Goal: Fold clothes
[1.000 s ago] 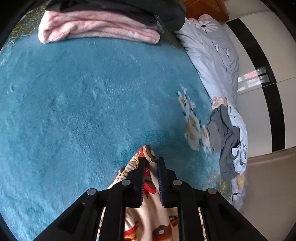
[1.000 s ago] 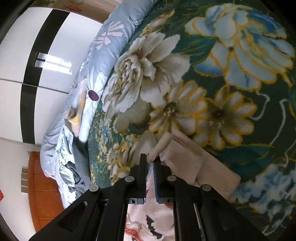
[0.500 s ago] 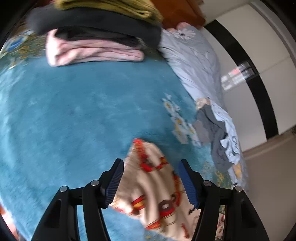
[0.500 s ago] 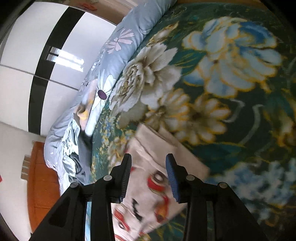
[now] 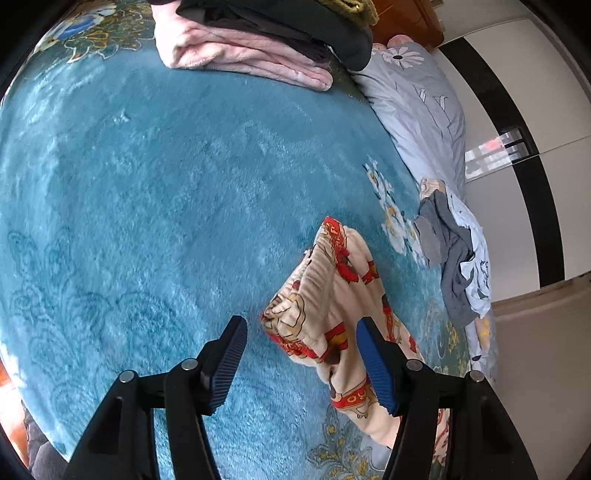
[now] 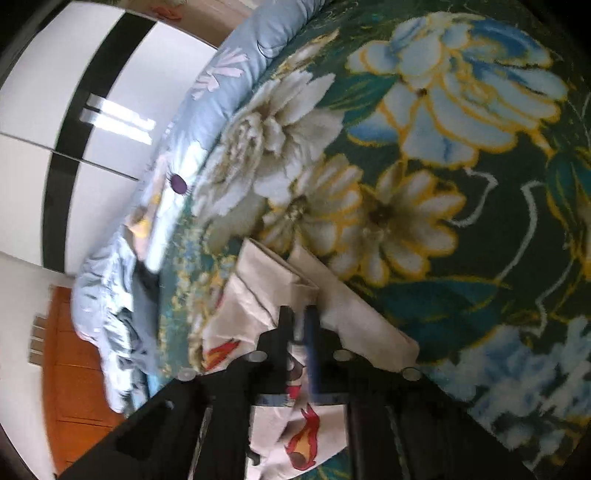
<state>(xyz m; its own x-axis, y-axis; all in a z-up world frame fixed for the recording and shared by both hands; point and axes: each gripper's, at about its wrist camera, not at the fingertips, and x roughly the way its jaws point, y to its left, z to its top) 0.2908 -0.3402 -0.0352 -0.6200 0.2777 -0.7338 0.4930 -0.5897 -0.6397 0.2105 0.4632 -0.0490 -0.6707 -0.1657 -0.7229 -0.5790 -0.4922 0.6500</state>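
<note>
A cream garment with red cartoon prints (image 5: pixel 332 295) lies bunched on the teal plush blanket (image 5: pixel 147 184). My left gripper (image 5: pixel 301 365) is open, its blue-padded fingers either side of the garment's near end, holding nothing. In the right wrist view the same cream garment (image 6: pixel 266 295) lies folded over on the flowered part of the blanket (image 6: pixel 424 166). My right gripper (image 6: pixel 299 317) has its jaws close together with the cream cloth between them; the view is blurred.
A stack of folded clothes, pink (image 5: pixel 243 55) under dark ones (image 5: pixel 295 22), sits at the blanket's far edge. A grey and light-blue heap of clothes (image 5: pixel 454 254) lies at the right on a pale blue quilt (image 5: pixel 417 99). A white wardrobe (image 6: pixel 55 129) stands beyond the bed.
My left gripper let go of the printed garment, opened wide and drew back. My right gripper opened half a second ago and has closed again on the cloth.
</note>
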